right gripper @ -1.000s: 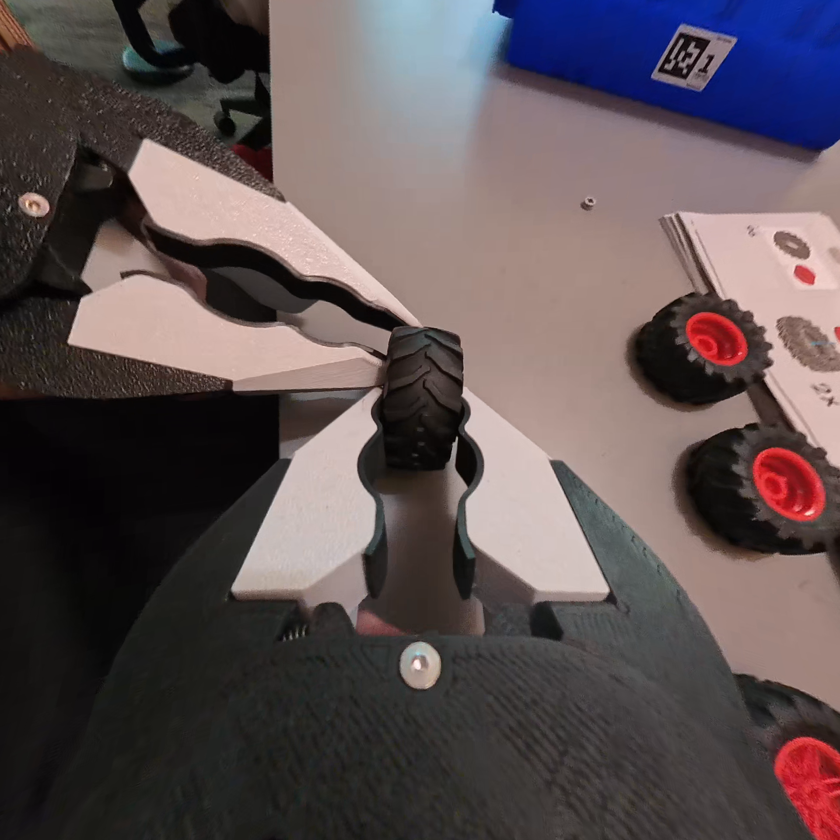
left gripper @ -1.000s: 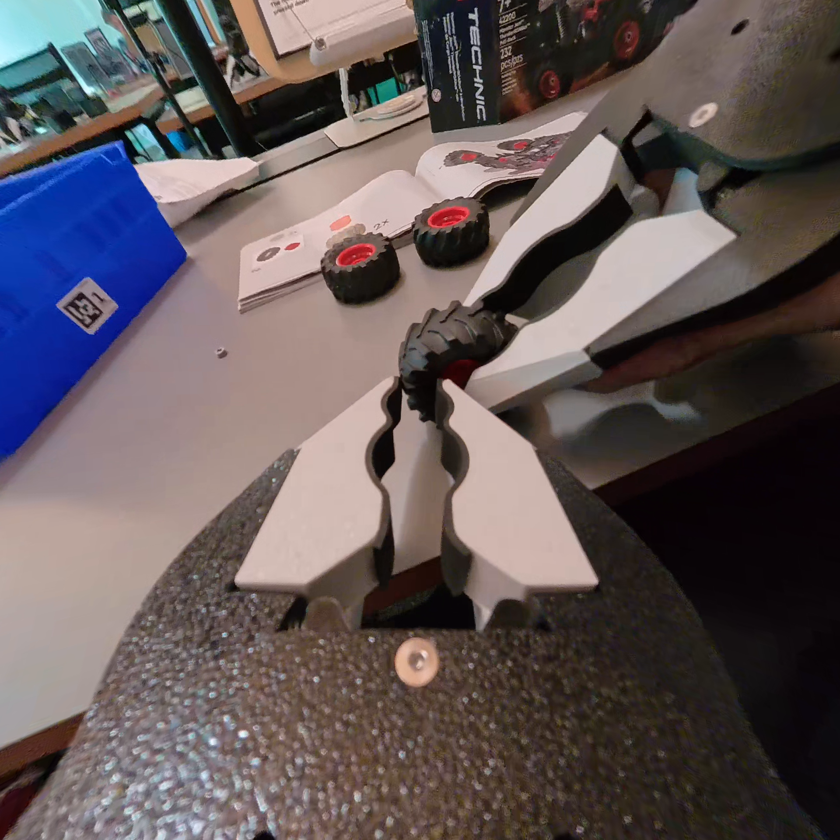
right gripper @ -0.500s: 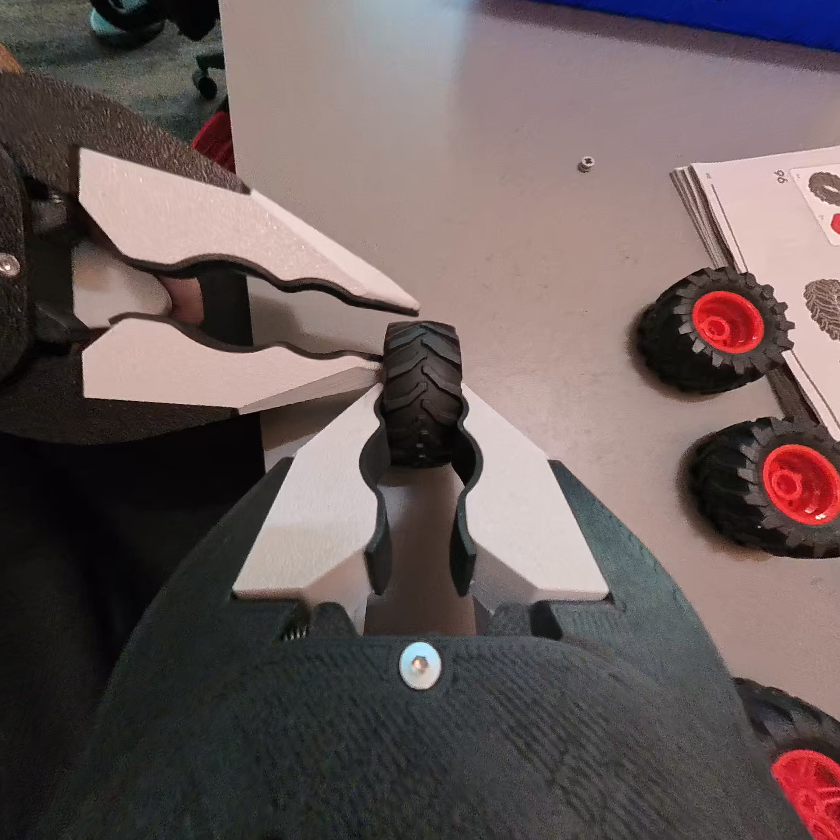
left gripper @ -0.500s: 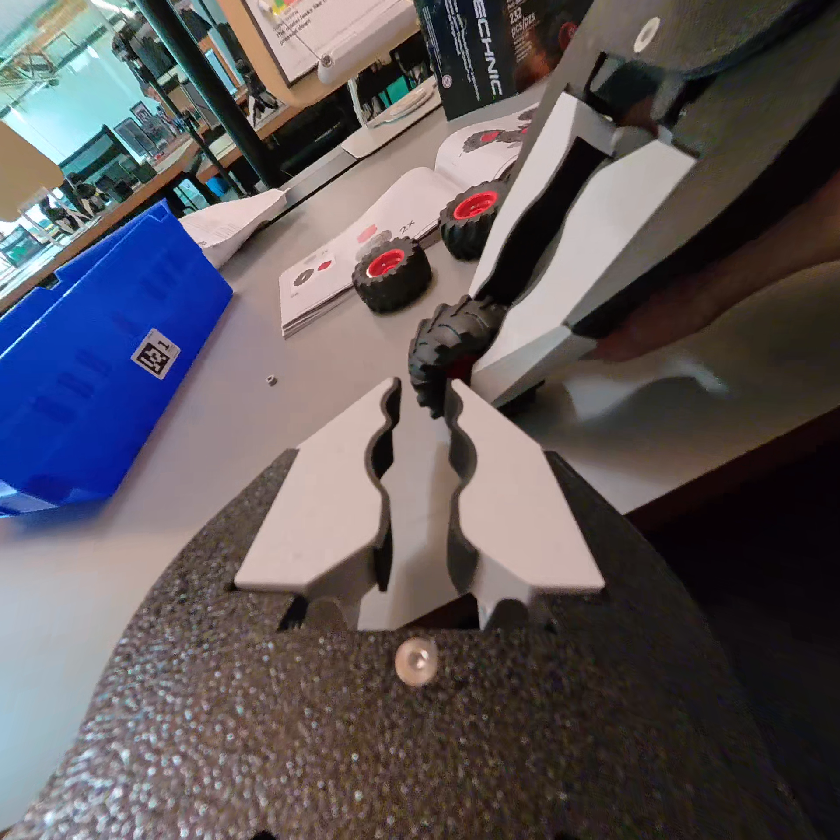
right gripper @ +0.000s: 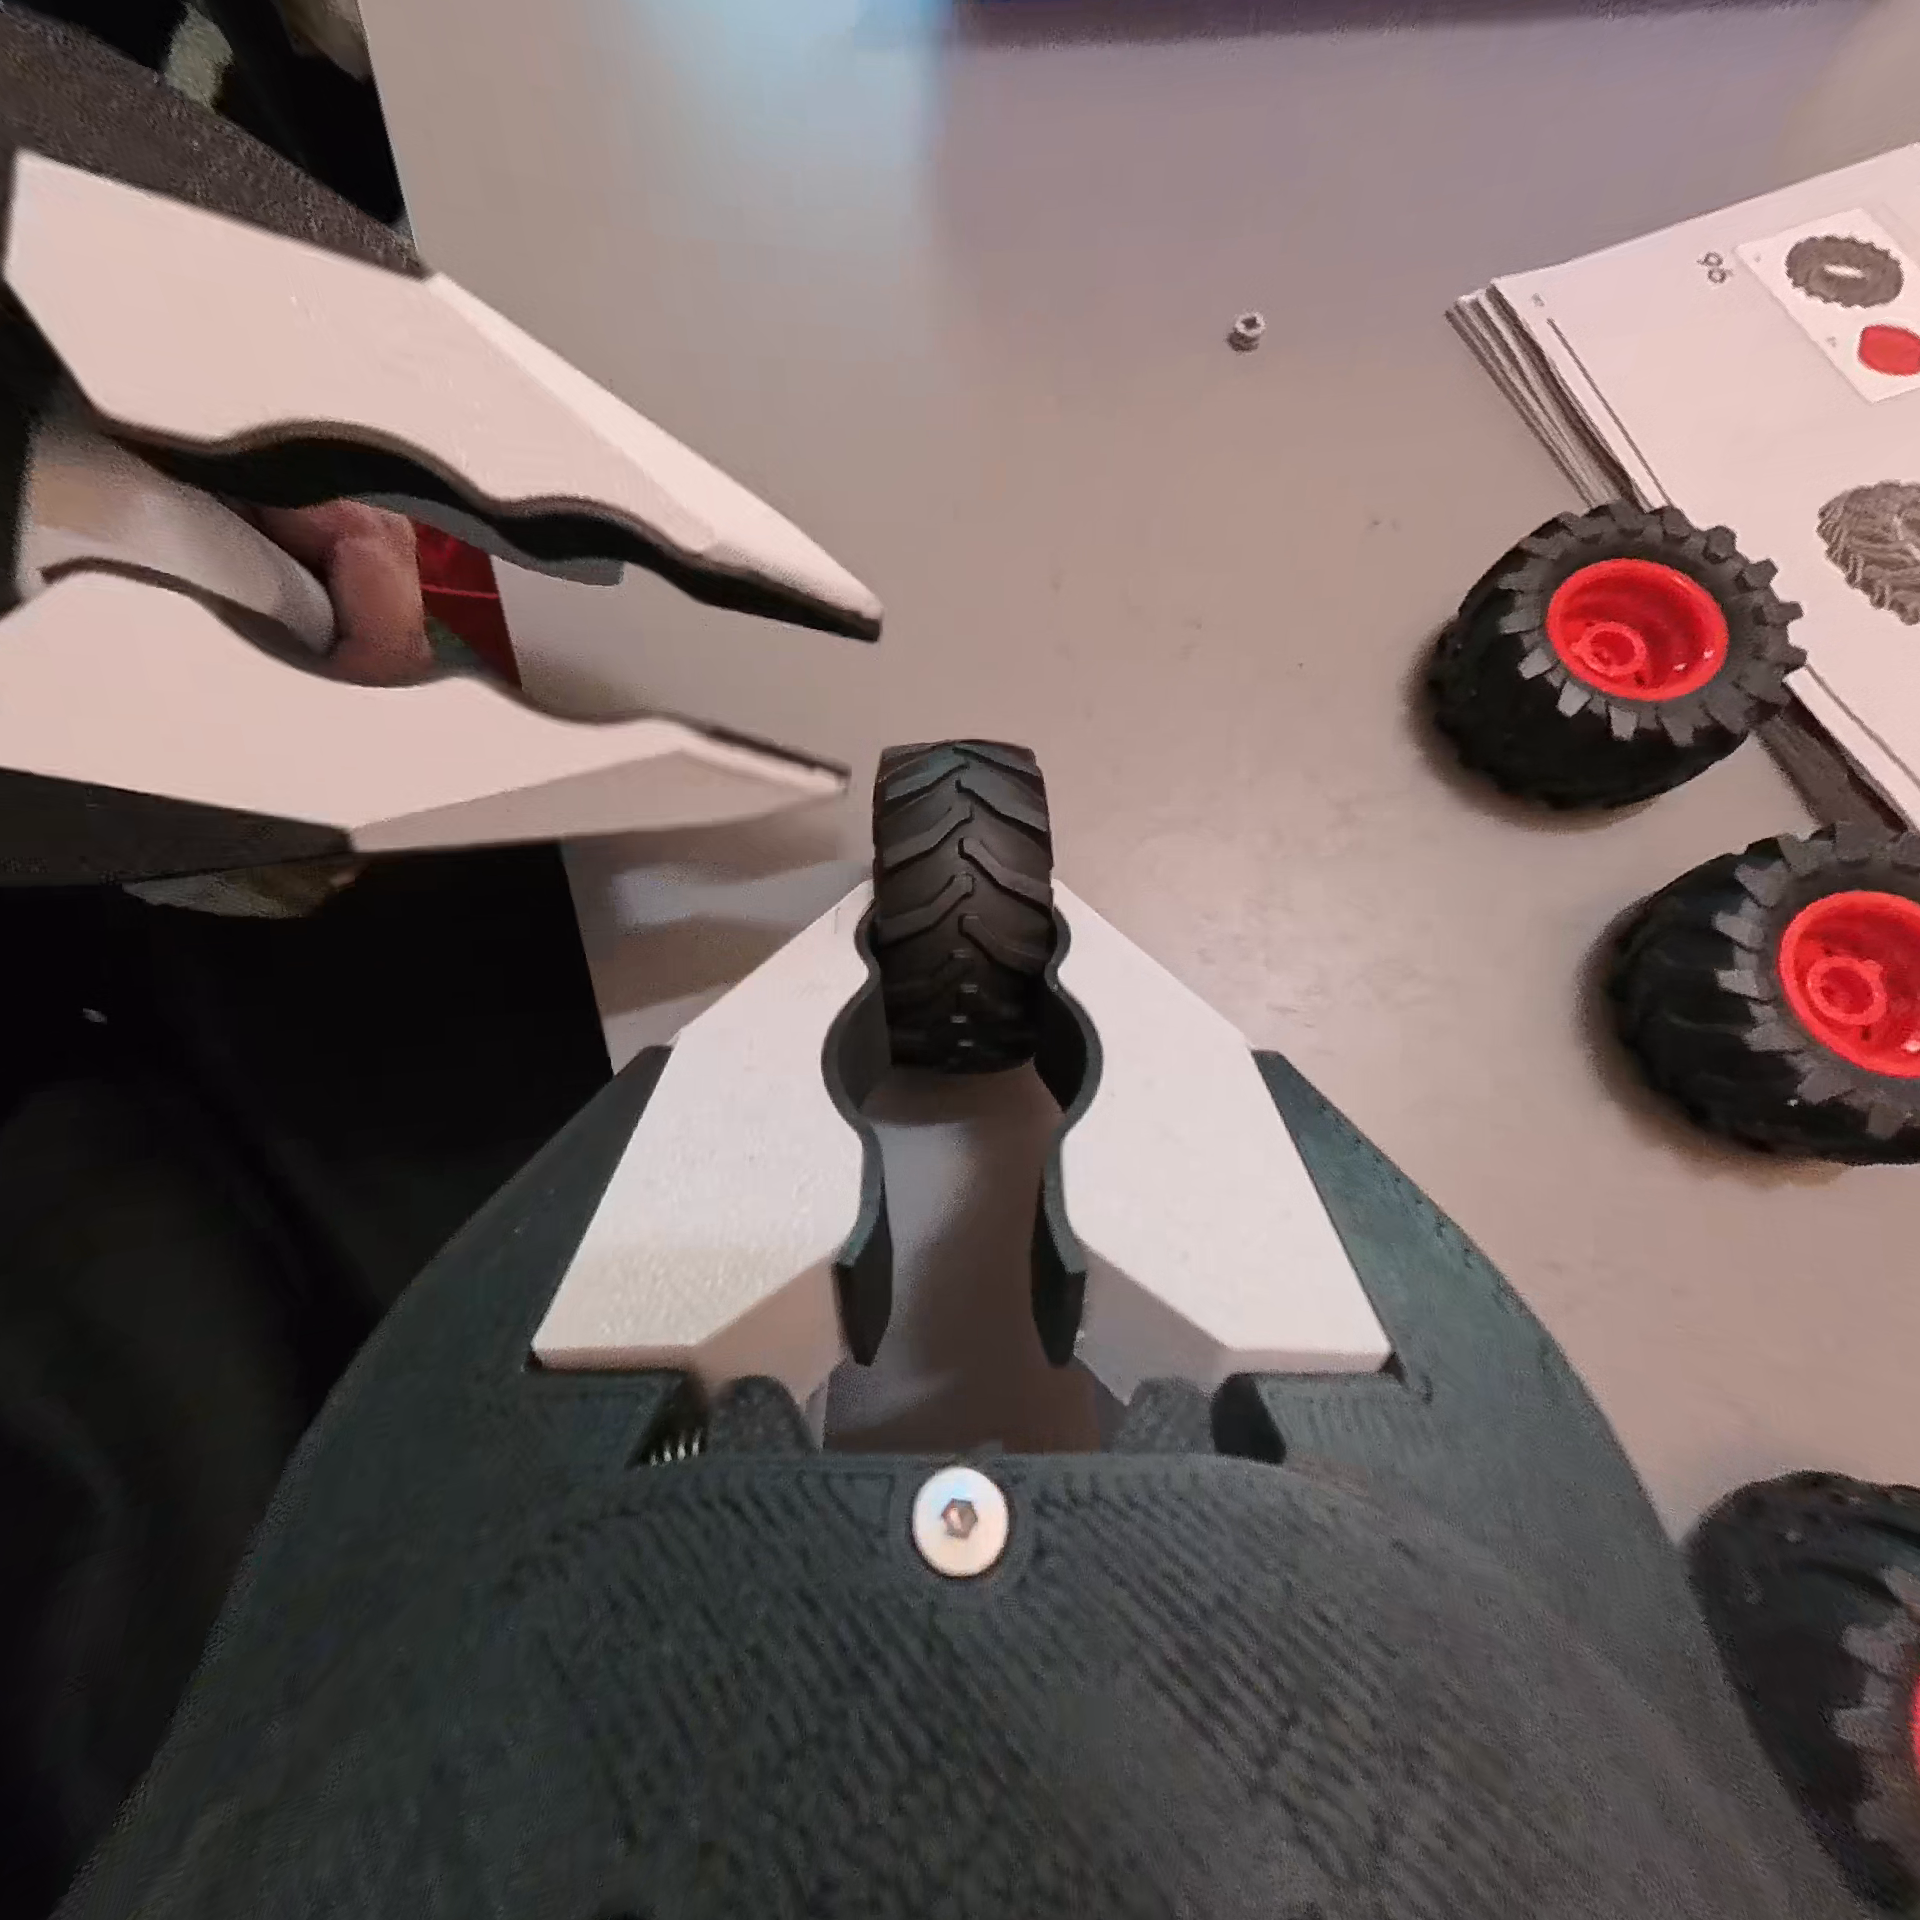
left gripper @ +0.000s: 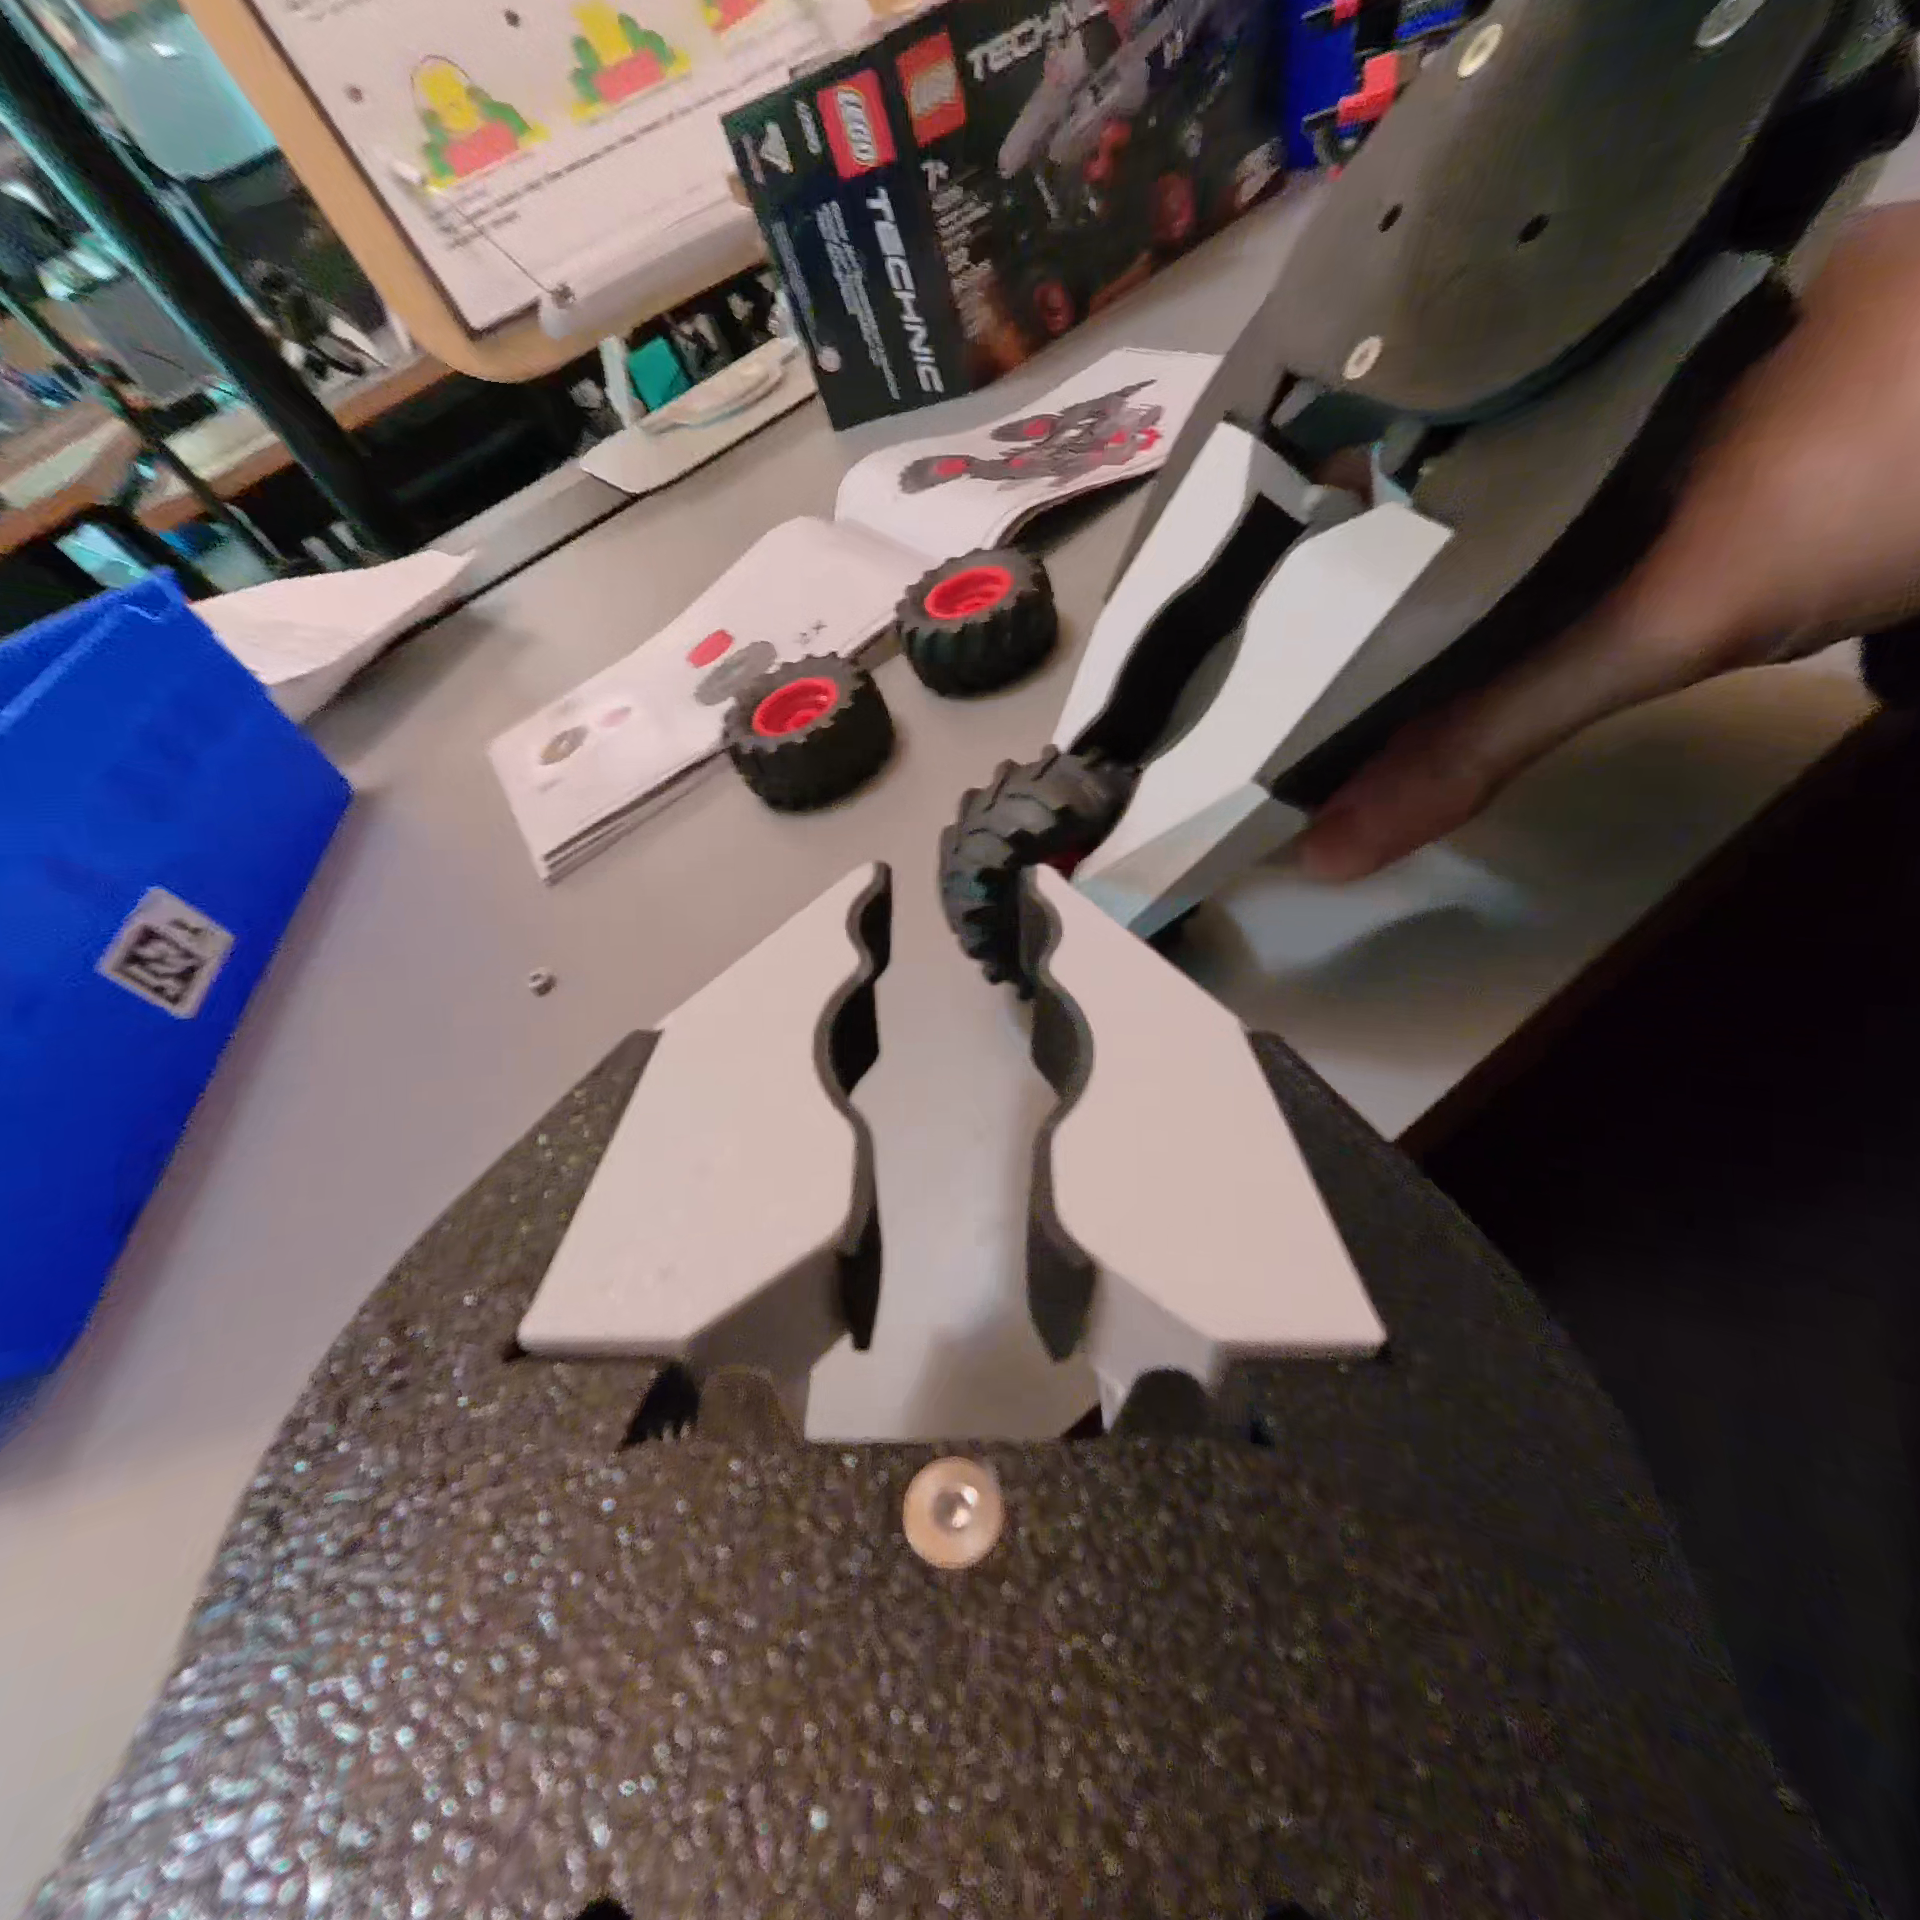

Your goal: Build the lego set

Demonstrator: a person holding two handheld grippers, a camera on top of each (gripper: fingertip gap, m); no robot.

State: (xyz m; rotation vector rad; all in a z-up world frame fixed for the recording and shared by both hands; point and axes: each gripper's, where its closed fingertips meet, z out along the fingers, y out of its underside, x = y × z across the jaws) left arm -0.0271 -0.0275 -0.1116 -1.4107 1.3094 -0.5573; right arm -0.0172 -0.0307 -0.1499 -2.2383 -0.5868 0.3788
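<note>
Tyre (right gripper: 961,904), black lugged rubber, probably light, soft and grippy, sits clamped across its tread between right gripper (right gripper: 961,914) jaws; left gripper (left gripper: 961,894), jaws apart, beside it.

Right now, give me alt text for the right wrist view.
The right gripper grips a black tyre upright over a grey table. The left gripper sits open beside it, three red-hubbed wheels to the right.

You opened your left gripper (right gripper: 852,696) and drew it back from the black treaded rubber tyre (right gripper: 961,904), so its grey fingertips (right gripper: 810,774) stood just apart from the tread.
</note>
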